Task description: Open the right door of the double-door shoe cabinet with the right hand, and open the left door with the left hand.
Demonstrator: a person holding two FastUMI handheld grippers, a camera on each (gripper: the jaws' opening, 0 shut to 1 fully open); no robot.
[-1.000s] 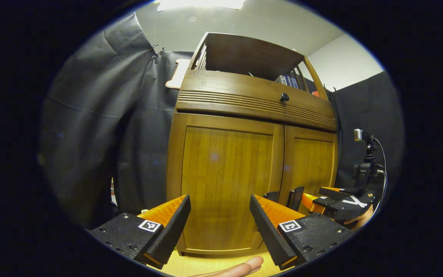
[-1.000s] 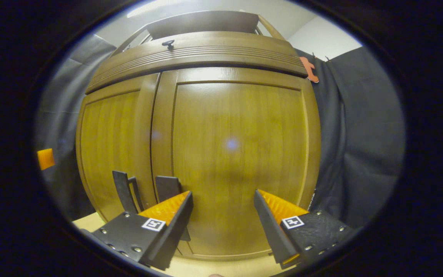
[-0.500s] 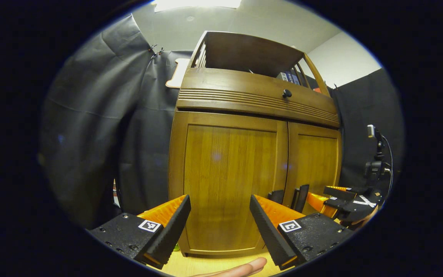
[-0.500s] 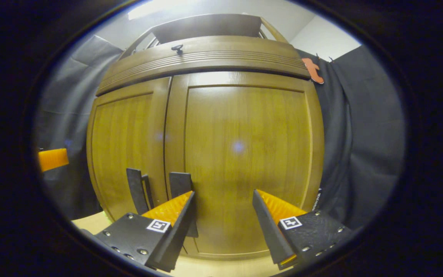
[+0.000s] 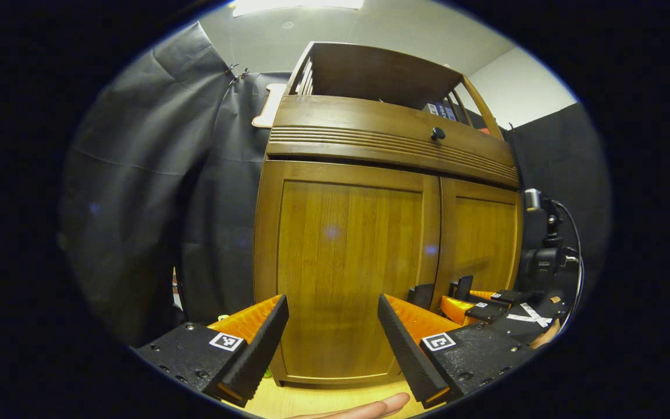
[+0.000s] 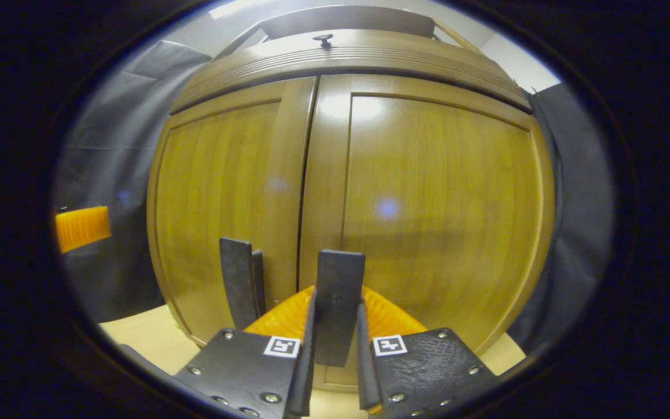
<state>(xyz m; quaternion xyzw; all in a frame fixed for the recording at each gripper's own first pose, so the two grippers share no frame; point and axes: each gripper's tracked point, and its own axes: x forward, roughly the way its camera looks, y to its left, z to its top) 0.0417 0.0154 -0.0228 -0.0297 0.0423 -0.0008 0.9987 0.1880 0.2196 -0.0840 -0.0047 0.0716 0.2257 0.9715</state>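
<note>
Right hand-held gripper [image 6: 335, 349] pinched the right door's handle [image 6: 339, 291]; left hand-held gripper [image 5: 332, 337] spread, off the left door [image 5: 344, 273]. Doors looked stiff, hinged; grip handles.

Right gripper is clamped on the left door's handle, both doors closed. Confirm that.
Wrong handle. The right gripper view shows the right gripper clamped on the right door's handle; the left door's handle stands free beside it. Both doors are closed.
</note>
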